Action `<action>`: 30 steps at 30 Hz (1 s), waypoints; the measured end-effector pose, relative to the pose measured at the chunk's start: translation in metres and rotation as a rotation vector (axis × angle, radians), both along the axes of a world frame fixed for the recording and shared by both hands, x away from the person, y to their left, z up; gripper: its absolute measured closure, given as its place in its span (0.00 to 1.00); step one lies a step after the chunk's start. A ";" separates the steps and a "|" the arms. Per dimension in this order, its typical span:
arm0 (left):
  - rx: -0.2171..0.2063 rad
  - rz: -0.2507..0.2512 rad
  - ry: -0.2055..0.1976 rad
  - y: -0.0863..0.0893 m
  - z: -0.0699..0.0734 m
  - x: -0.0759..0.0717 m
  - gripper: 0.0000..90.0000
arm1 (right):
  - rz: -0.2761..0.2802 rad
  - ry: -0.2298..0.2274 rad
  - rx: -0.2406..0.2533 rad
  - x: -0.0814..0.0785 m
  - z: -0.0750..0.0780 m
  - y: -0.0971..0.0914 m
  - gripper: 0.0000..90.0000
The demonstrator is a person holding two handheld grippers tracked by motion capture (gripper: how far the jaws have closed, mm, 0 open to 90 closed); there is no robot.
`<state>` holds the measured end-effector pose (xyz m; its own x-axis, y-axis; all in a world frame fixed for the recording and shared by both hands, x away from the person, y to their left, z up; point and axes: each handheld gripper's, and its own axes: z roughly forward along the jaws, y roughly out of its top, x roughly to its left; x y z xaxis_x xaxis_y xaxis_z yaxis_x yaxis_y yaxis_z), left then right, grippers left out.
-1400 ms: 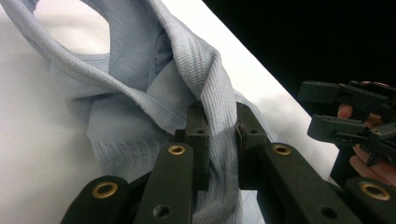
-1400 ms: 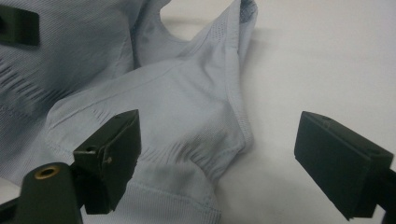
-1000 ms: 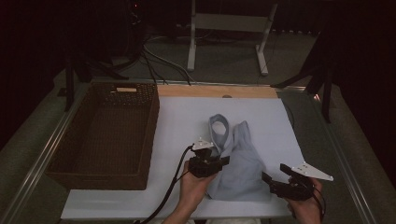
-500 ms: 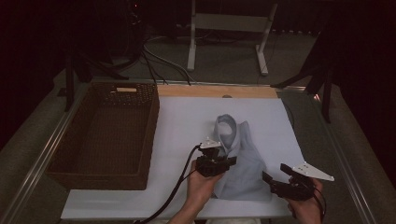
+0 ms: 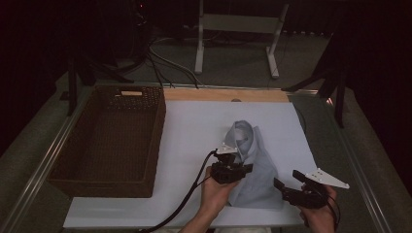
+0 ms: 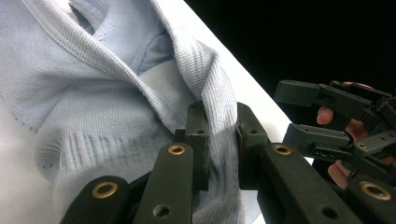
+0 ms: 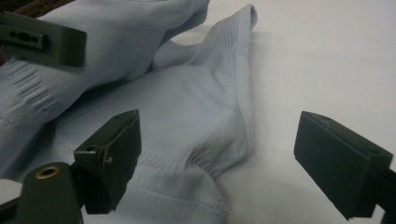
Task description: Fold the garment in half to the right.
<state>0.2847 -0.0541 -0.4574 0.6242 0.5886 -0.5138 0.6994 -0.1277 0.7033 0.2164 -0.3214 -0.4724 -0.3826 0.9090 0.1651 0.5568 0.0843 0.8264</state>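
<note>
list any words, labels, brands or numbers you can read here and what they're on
None can be read.
The light blue garment shows plain knit, with no tag or print.
The wicker basket carries a pale tab on its far rim, too small to read.
The left gripper and right gripper bear no markings.

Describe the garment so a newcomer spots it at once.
Start at the white board beside the brown wicker basket. On its near right part lies the pale blue knit garment, bunched, one fold pinched by the left gripper. It is the sole cloth item there.
</note>
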 end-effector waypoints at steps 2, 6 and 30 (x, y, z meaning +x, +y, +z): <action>-0.004 -0.004 0.003 -0.003 0.000 0.000 0.90 | -0.001 0.000 0.002 0.000 0.000 0.000 0.17; -0.004 -0.013 -0.004 -0.008 0.001 -0.001 0.90 | -0.002 -0.001 0.003 0.000 0.000 0.000 0.17; 0.035 -0.052 -0.058 -0.016 -0.005 -0.003 0.31 | -0.009 -0.005 0.008 -0.001 0.000 -0.003 0.17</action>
